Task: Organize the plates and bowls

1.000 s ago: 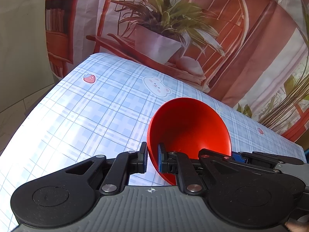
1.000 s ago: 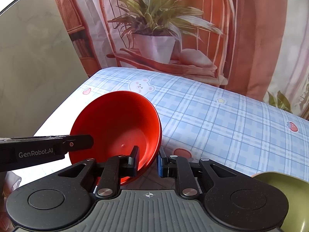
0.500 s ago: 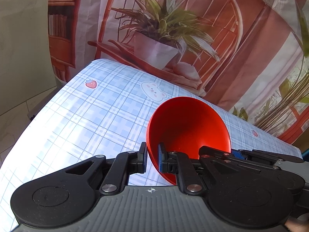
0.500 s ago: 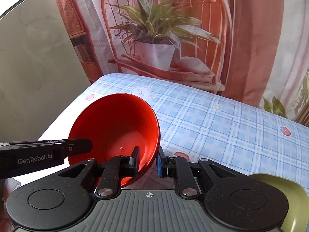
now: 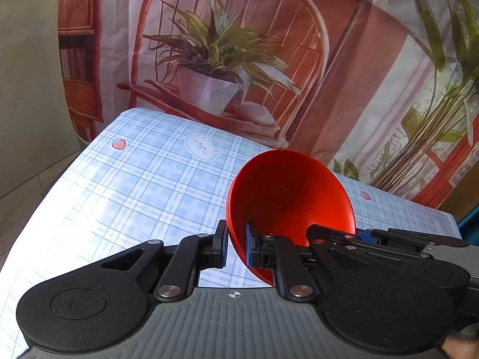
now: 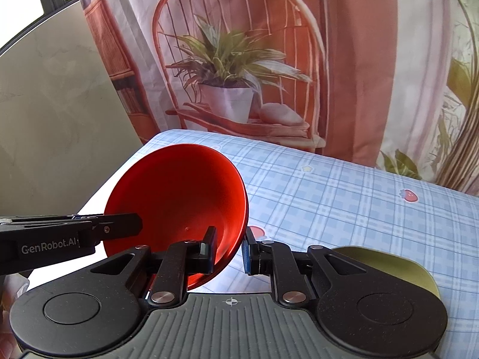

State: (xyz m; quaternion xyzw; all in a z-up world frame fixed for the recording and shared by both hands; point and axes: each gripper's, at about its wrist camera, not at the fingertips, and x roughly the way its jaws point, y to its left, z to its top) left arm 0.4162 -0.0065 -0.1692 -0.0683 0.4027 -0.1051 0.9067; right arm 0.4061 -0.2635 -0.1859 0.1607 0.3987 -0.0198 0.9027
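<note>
A red bowl (image 5: 287,197) is held between both grippers above the table, tilted on its side. My left gripper (image 5: 235,246) is shut on the bowl's left rim. My right gripper (image 6: 229,249) is shut on the opposite rim of the same red bowl (image 6: 176,200). The right gripper's fingers (image 5: 365,236) show at the bowl's right in the left wrist view. The left gripper's fingers (image 6: 119,227) reach in from the left in the right wrist view. An olive-green dish (image 6: 389,266) lies on the table at the lower right, partly hidden behind my right gripper.
The table carries a blue plaid cloth (image 5: 134,185) with bear and strawberry prints. A printed curtain with a chair and potted plant (image 6: 227,68) hangs behind the table's far edge. A beige wall (image 6: 54,104) is on the left.
Both grippers have risen with the red bowl still held between them; the table has dropped lower in both views. The grips are unchanged.
</note>
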